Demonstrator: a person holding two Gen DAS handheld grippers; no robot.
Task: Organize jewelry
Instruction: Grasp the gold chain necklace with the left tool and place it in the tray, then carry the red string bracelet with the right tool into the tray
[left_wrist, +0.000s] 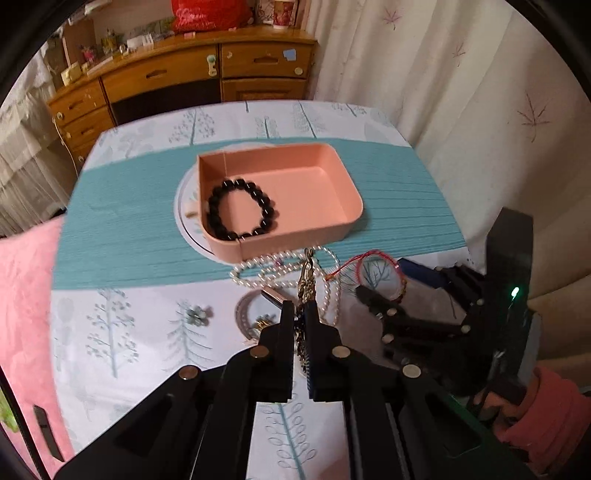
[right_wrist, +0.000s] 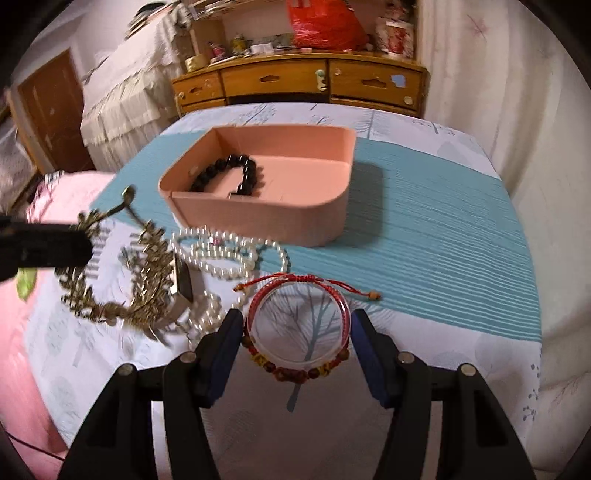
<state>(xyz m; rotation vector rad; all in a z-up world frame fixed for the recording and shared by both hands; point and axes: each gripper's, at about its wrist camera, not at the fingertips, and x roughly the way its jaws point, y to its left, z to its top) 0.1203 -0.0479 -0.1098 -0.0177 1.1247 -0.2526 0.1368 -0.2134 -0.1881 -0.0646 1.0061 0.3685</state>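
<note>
A pink tray (left_wrist: 332, 236) (right_wrist: 258, 221) sits on the teal runner and holds a black bead bracelet (left_wrist: 236, 208) (right_wrist: 236, 173). My left gripper (left_wrist: 300, 314) is shut on a gold leaf necklace (left_wrist: 308, 280) (right_wrist: 147, 280), which hangs lifted above the cloth. A white pearl necklace (left_wrist: 280, 271) (right_wrist: 229, 254) lies in front of the tray. My right gripper (right_wrist: 297, 325) is open, its fingers on either side of a red cord bracelet (right_wrist: 295, 332) (left_wrist: 376, 266) that lies on the cloth around a clear bangle.
A silver bangle with small gold pieces (left_wrist: 255, 317) and a flower ornament (left_wrist: 197, 315) lie on the tree-print tablecloth (left_wrist: 129, 332). A pink cushion (left_wrist: 26, 314) is at the left. A wooden dresser (left_wrist: 184, 74) stands behind, a curtain at the right.
</note>
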